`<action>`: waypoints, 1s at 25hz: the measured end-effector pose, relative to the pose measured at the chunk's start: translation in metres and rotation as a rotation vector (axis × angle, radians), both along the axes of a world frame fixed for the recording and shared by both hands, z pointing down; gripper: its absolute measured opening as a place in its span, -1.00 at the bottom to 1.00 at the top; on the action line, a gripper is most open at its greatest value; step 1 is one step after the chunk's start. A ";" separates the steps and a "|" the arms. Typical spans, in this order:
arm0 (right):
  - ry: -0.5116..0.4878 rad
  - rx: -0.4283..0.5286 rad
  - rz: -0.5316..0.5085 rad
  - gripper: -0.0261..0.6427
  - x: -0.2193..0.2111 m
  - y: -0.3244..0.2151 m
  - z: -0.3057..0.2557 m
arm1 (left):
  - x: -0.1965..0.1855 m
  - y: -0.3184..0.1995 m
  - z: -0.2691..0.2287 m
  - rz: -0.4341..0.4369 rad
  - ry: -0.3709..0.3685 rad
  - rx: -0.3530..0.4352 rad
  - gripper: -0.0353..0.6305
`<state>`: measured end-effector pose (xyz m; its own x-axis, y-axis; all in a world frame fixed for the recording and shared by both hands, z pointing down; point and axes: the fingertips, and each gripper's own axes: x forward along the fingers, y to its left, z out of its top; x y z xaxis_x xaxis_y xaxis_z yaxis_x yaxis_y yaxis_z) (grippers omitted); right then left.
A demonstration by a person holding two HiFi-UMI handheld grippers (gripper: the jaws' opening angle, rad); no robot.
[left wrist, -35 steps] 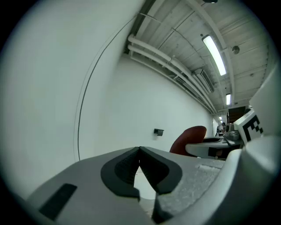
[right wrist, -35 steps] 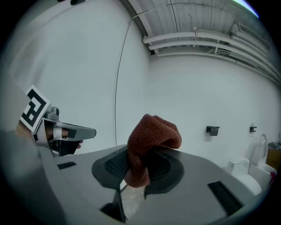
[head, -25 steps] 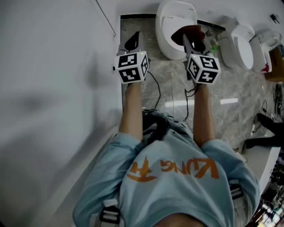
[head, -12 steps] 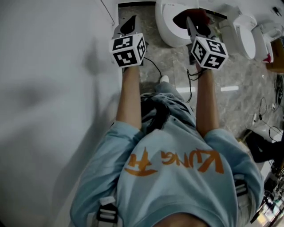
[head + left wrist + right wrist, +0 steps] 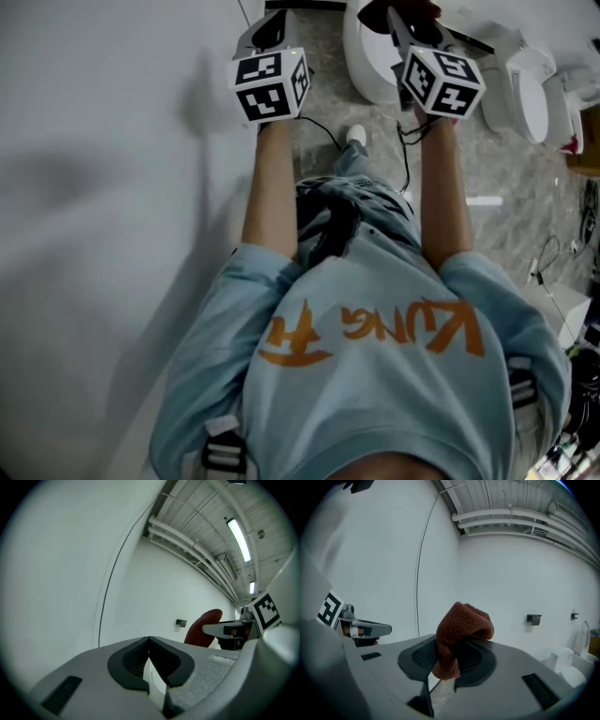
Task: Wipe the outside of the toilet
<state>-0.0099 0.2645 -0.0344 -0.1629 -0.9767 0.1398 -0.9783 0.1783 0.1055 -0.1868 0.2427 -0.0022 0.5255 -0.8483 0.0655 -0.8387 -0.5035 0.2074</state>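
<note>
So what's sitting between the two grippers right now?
In the head view, marble floor and the toilet lie between the left gripper and the right gripper, which grips the cloth.

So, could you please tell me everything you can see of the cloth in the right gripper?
The cloth is rust-red with a looped, terry-like weave. It is bunched into a soft lump and pinched between the dark jaws of the right gripper. A rounded fold bulges above them and a short end hangs below. Nothing else seems to touch it.
</note>
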 end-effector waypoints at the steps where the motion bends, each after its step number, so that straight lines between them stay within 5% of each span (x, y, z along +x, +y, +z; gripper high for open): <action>1: 0.003 0.005 -0.015 -0.65 -0.003 -0.006 -0.002 | 0.002 -0.003 -0.006 0.000 -0.001 0.017 -0.92; 12: -0.066 -0.003 0.030 -0.65 0.098 -0.090 0.004 | 0.071 -0.090 -0.017 -0.052 -0.029 0.044 -0.91; 25: -0.216 -0.132 0.057 -0.66 0.263 -0.227 0.092 | 0.229 -0.206 0.070 -0.047 -0.123 -0.149 -0.91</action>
<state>0.2534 0.0370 0.0579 -0.1480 -0.9608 0.2343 -0.9845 0.1206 -0.1273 0.0423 0.0371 0.0678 0.4655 -0.8480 0.2536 -0.8844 -0.4344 0.1707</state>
